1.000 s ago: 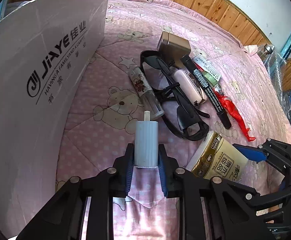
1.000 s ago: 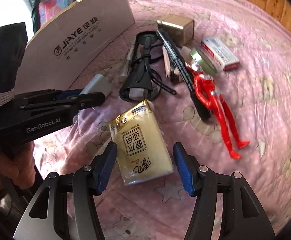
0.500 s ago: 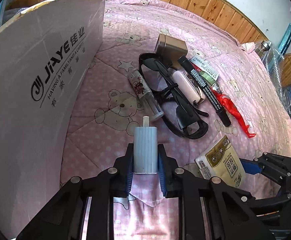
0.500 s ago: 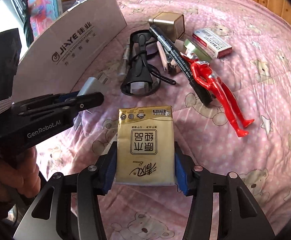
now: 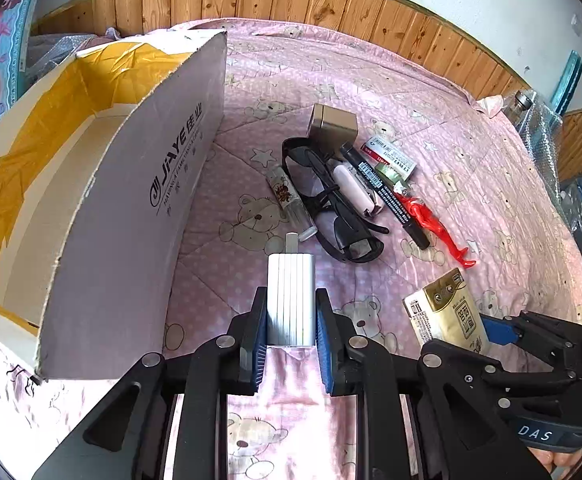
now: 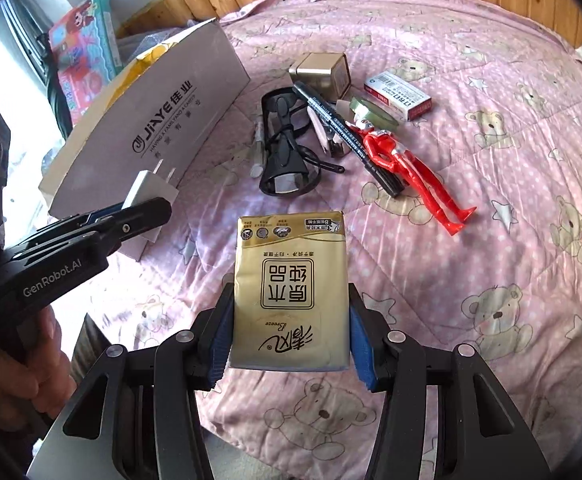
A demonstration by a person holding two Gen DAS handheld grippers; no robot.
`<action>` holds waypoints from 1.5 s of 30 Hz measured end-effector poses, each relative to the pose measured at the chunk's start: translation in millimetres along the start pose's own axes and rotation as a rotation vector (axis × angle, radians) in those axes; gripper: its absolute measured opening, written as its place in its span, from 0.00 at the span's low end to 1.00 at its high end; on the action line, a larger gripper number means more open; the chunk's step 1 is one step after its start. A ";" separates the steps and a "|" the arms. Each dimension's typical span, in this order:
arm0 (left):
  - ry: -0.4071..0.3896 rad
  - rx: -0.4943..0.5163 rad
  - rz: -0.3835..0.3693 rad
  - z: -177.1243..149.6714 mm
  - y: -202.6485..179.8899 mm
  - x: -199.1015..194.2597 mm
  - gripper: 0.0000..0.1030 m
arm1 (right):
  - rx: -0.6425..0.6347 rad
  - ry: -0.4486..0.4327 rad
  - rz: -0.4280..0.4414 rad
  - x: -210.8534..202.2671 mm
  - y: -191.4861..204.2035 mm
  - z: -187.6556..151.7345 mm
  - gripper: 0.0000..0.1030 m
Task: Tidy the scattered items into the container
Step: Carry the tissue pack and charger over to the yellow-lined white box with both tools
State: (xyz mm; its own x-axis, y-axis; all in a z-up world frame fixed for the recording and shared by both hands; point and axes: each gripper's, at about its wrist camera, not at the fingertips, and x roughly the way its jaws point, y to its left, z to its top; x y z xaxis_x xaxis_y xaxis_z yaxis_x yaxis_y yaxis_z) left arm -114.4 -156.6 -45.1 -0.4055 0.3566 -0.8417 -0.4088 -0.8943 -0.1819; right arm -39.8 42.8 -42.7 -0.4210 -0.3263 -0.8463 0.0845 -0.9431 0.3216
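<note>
The cardboard box [image 5: 131, 208] stands open on the bed [image 5: 471, 152], and the part of its interior that can be seen holds nothing yet; its near end is hidden behind the printed wall. The task is therefore judged to be at an early stage: two items are lifted, none are seen deposited.

Beside the box's printed wall, a pile is left on the quilt: black safety glasses [image 5: 331, 200], a red action figure [image 6: 415, 172], a black marker [image 5: 387, 196], a small glass spray bottle [image 5: 291, 204] nearest the box, a tan metallic cube-shaped case [image 5: 333, 124] at the far end of the pile, a white-and-red staple box [image 6: 397, 95], a roll of green tape [image 6: 371, 109] and a pale pink tube-like item [image 5: 353, 192] whose nature cannot be told.

A gold tissue pack [image 6: 291, 292] is clamped between the jaws of the right gripper [image 6: 291, 344] and is held above the quilt, well apart from the box. A white plug charger [image 5: 291, 300], prongs forward, is gripped between the jaws of the left gripper [image 5: 291, 336], just beside the box's wall but not yet over its opening.

Both held items remain to be carried over the wall and released, after which the eight pile items are left to be cleared.
</note>
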 end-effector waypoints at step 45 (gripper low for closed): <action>-0.243 -0.104 -0.095 9.6 52.9 -130.0 0.22 | -0.120 -0.139 -0.040 -40.0 110.4 35.6 0.52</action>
State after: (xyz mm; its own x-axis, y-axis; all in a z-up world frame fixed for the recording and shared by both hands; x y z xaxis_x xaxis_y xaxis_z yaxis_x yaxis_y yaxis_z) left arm -91.2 -247.7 59.6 -0.5587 0.4830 -0.6742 -0.3733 -0.8724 -0.3156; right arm -45.8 -46.0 41.7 -0.5466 -0.2840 -0.7878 0.1687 -0.9588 0.2286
